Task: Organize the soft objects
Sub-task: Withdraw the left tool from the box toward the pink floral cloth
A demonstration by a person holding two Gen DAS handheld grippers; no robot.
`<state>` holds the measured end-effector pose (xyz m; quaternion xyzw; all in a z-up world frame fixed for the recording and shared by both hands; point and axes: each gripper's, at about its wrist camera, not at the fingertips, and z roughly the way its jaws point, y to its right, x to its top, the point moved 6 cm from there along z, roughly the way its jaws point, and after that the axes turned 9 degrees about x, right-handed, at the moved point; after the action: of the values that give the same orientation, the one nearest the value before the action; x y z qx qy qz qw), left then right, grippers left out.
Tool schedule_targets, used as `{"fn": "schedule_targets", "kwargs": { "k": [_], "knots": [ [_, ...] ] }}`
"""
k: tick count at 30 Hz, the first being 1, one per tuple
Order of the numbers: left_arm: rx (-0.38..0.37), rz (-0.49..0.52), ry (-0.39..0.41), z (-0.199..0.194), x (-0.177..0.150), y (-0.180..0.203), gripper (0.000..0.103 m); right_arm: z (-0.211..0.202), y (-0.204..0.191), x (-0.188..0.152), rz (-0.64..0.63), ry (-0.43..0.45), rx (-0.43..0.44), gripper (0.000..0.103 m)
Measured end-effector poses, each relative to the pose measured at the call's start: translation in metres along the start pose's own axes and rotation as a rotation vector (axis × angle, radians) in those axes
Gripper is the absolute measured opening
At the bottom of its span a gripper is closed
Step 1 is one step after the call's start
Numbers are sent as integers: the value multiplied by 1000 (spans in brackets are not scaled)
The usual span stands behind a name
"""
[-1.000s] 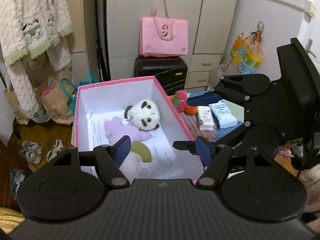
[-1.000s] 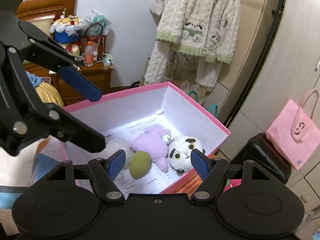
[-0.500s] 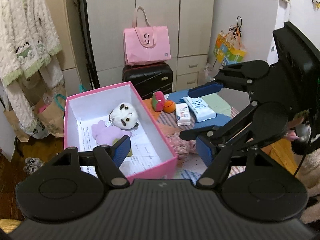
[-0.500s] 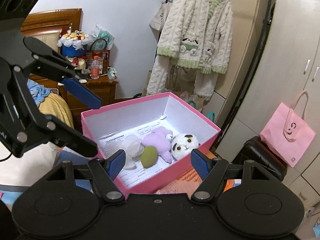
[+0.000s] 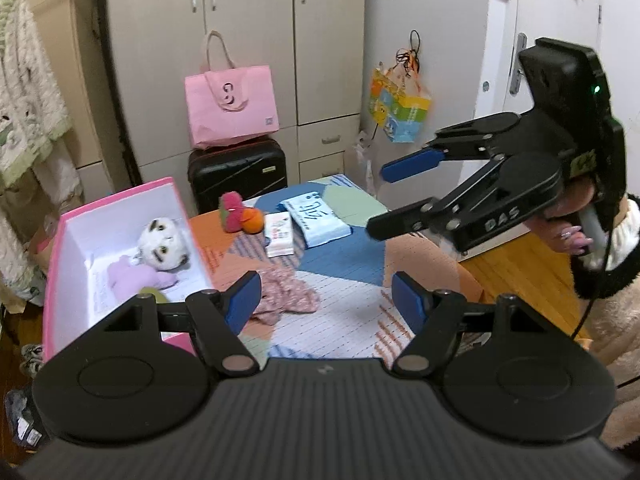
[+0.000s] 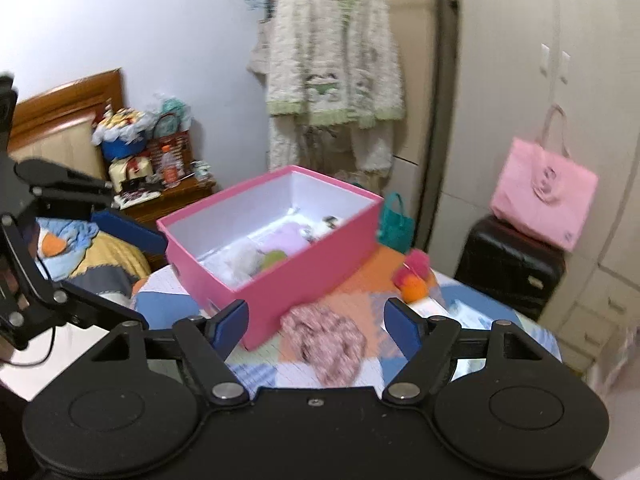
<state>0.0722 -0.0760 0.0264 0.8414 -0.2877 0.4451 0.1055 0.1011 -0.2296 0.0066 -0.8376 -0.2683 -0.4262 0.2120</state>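
A pink box (image 5: 60, 240) stands at the left of the patchwork table and holds a panda plush (image 5: 162, 246), a purple plush (image 5: 132, 276) and a green soft piece (image 5: 150, 294). On the table beside it lies a crumpled pink floral cloth (image 5: 286, 300), and farther back a red-and-orange plush toy (image 5: 240, 218). My left gripper (image 5: 326, 300) hovers open over the table, empty. My right gripper (image 6: 316, 324) is held back from the box (image 6: 304, 264) above the cloth (image 6: 328, 340). Its jaws are opening with nothing between them.
Two tissue packs (image 5: 316, 220) lie on the table's far side. A black suitcase (image 5: 238, 172) with a pink tote bag (image 5: 230, 108) stands against the cupboards. A knitted cardigan (image 6: 332, 60) hangs behind the box. A cluttered nightstand (image 6: 160, 196) is at the left.
Both grippers have drawn back from over the box and swung toward the table's middle. The floral cloth and toys have come into view. The right jaws stand slightly wider.
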Motion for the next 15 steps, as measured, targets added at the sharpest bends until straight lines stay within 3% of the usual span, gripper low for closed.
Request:
{"fn": "schedule_targets", "kwargs": {
  "k": [6,15],
  "knots": [
    [27,25,-17,40,-3,20,71,-9,30,-22,66,15,-7,79],
    [165,128,-44,92,-10,37,71,16,67,-34,76,24,46,79]
  ]
}}
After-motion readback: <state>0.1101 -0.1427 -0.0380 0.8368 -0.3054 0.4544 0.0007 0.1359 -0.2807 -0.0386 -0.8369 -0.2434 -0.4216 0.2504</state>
